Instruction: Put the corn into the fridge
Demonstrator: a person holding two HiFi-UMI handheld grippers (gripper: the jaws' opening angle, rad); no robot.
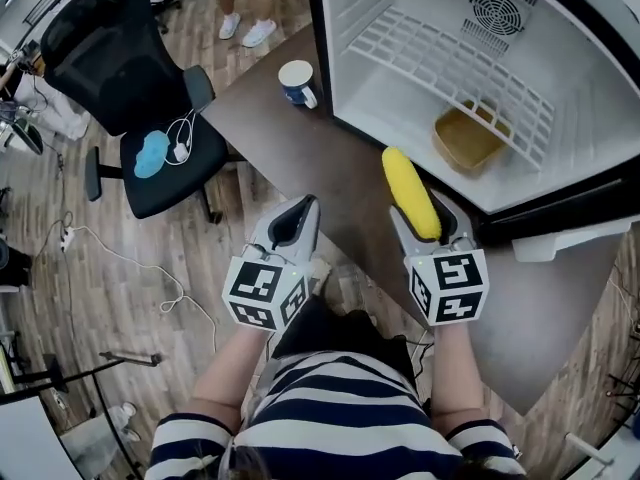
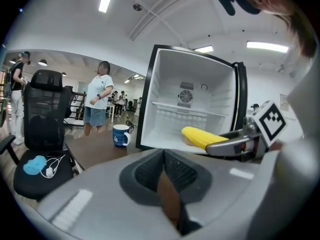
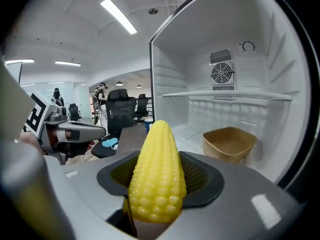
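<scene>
We are holding the right gripper clamped on the corn. Its long axis is running along the 2 jaws, tip pointing ahead at the open fridge and its tan tray. Our left gripper, jaws together on nothing, is sitting farther from the fridge.

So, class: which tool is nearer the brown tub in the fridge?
Right. The right tool, shut on the corn, is just outside the open fridge, facing the tub. The left tool, shut and empty, is farther left.
</scene>
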